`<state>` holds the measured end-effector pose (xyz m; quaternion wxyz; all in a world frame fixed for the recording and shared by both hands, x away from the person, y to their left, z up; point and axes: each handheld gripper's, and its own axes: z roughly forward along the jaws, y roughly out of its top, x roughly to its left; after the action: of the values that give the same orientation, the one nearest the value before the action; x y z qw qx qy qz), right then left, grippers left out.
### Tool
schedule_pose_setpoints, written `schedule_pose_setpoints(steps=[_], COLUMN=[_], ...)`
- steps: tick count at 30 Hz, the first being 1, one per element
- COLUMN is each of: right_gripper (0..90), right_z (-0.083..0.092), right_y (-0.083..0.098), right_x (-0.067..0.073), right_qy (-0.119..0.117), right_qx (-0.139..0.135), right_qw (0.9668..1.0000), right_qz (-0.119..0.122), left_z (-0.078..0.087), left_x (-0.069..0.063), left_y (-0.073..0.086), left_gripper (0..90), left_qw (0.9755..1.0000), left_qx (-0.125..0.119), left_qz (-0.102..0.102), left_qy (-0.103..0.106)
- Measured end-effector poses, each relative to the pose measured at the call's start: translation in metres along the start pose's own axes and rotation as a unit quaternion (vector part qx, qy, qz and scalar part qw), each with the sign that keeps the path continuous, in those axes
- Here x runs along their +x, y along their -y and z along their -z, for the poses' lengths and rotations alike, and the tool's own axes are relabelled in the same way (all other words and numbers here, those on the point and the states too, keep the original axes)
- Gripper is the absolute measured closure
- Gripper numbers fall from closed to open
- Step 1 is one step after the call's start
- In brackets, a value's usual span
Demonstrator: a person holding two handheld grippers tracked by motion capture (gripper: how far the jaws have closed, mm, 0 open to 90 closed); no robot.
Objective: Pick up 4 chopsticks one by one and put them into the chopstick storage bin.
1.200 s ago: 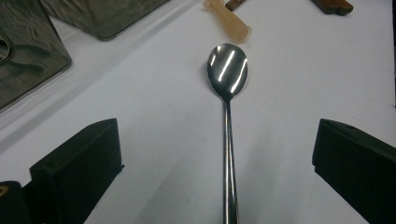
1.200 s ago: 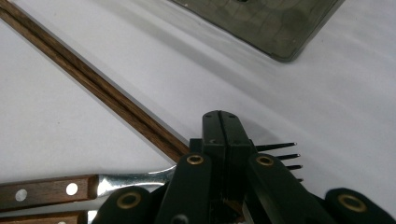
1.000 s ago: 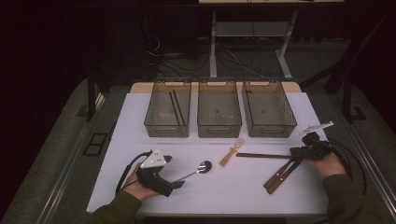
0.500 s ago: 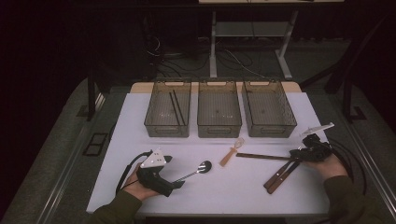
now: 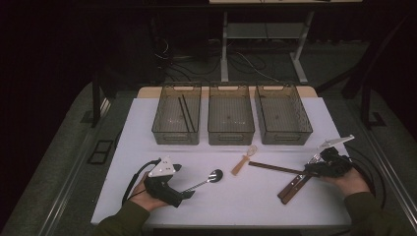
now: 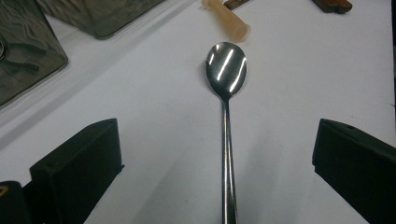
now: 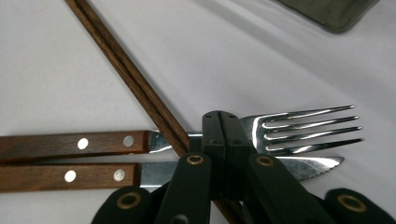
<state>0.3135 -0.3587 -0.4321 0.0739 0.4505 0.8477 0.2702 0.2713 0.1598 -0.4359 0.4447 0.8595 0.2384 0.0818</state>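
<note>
A steel spoon (image 5: 209, 179) lies on the white table, its bowl pointing away from my left gripper (image 5: 189, 194). In the left gripper view the spoon (image 6: 226, 70) runs up the middle between the jaws of that gripper (image 6: 219, 140), which stand wide apart and touch nothing. At the right, my right gripper (image 5: 311, 169) hovers over a pair of brown chopsticks (image 5: 275, 168) and a wood-handled fork and knife (image 5: 292, 187). In the right gripper view its jaws (image 7: 223, 135) are pressed together above the fork (image 7: 303, 128), the knife (image 7: 299, 165) and the crossing chopsticks (image 7: 126, 70).
Three smoky plastic bins stand in a row at the back: the left bin (image 5: 162, 129) holds dark chopsticks (image 5: 186, 113), then the middle bin (image 5: 231, 135) and the right bin (image 5: 305, 129). A small pale-handled utensil (image 5: 242, 163) lies between the spoon and the chopsticks.
</note>
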Motion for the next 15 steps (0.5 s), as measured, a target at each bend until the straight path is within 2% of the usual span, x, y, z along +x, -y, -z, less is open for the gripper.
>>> schedule_pose_setpoints(steps=[15], right_gripper=[89.4], right_z=[0.0036], right_y=[0.0065], right_x=[0.0076], right_qy=[-0.005], right_qx=[0.005], right_qw=[0.9999], right_qz=[0.008], left_z=[-0.0001], left_x=[0.0000], left_y=[0.0000], left_gripper=[0.3], left_qw=[1.0000], left_qx=[0.000], left_qz=[0.000], left_qy=[0.000])
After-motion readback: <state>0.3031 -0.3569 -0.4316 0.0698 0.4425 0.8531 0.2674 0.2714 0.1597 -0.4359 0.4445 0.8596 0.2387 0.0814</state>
